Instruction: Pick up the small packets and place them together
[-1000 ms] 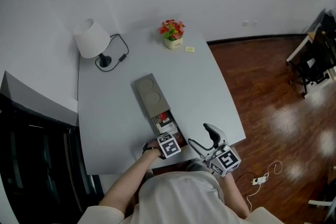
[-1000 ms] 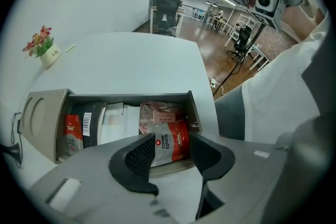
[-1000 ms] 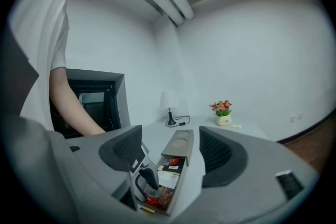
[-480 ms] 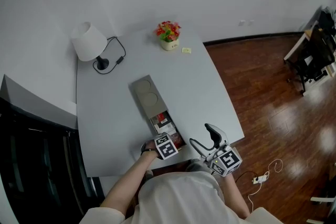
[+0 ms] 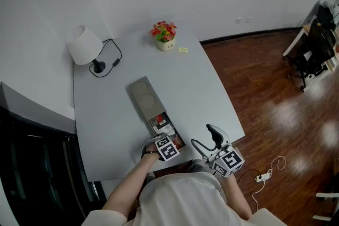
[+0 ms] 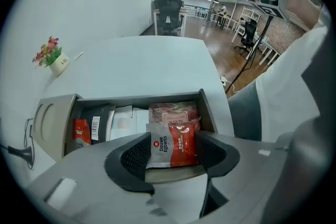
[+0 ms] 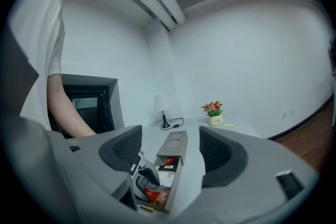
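Observation:
A long grey box (image 5: 142,97) lies on the table with its near end open, and several small packets (image 5: 161,123) lie in it. My left gripper (image 5: 170,139) points steeply down into that open end. A red and white packet (image 6: 171,144) lies flat between its jaws, on top of a dark red tea packet (image 6: 173,112). The jaws have just been opening, and the pads stand beside the packet's edges without pressing it. My right gripper (image 5: 207,141) hovers off the table's front right edge, open and empty. It looks at the box (image 7: 177,142) and the left gripper (image 7: 145,178).
A white lamp (image 5: 83,46) with a black cord stands at the table's back left. A flower pot (image 5: 164,34) and a yellow note (image 5: 183,50) are at the back. Wooden floor lies to the right, with a white cable (image 5: 267,173) on it.
The head view has swung a little, so the lamp, pot and box sit further left in the picture. Both grippers stay in nearly the same places.

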